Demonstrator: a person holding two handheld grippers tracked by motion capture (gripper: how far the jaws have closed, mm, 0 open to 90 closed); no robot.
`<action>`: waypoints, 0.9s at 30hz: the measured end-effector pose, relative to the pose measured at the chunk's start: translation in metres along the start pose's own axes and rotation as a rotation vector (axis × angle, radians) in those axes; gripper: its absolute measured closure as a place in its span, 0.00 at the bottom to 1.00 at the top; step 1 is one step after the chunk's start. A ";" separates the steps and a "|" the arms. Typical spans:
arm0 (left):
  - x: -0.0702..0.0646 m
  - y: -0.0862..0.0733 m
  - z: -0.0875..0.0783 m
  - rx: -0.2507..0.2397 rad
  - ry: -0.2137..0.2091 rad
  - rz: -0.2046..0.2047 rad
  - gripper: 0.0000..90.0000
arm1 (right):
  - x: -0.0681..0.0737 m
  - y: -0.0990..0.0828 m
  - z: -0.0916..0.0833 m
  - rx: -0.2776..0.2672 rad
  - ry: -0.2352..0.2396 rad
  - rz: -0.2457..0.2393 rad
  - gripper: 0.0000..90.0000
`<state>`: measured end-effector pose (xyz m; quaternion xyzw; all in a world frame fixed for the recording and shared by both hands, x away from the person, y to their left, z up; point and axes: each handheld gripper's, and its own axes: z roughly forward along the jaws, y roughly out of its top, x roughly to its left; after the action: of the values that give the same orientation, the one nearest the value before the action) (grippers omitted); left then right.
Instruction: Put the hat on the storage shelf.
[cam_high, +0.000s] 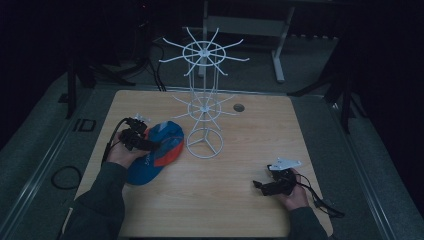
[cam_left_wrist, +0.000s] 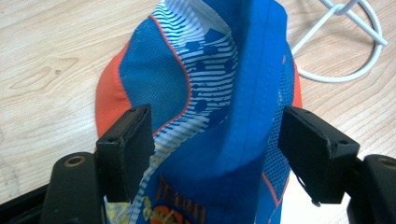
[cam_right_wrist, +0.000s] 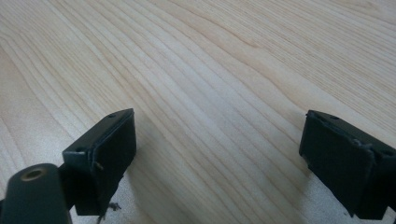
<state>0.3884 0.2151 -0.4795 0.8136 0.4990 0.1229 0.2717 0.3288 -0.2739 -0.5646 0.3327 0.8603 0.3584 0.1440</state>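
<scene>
The right gripper (cam_high: 260, 186) rests low by the table's (cam_high: 235, 150) near right corner, held level in 1 hand, pointing toward the left edge, its jaws wide over bare wood; the left gripper (cam_high: 150, 145), held in the other hand near the left edge, points toward the right edge, jaws spread wide on either side of 1 blue-and-orange cap (cam_left_wrist: 219, 102); whether the pads touch its fabric I cannot tell; just beyond the cap stands 1 white wire rack (cam_high: 204, 95), its 2 spoked tiers toward the far edge.
</scene>
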 end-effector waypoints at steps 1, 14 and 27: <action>0.000 0.000 0.000 0.000 0.000 0.000 0.30 | 0.000 0.000 0.000 0.000 0.000 0.000 0.12; 0.000 0.008 0.024 0.073 -0.001 -0.009 0.34 | 0.000 0.000 0.000 0.000 0.000 0.000 0.12; 0.002 0.006 0.016 0.069 0.057 0.032 0.96 | 0.000 0.000 0.000 0.000 0.000 0.000 0.12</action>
<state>0.4015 0.2093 -0.4890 0.8265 0.4975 0.1330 0.2275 0.3288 -0.2739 -0.5646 0.3327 0.8603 0.3584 0.1440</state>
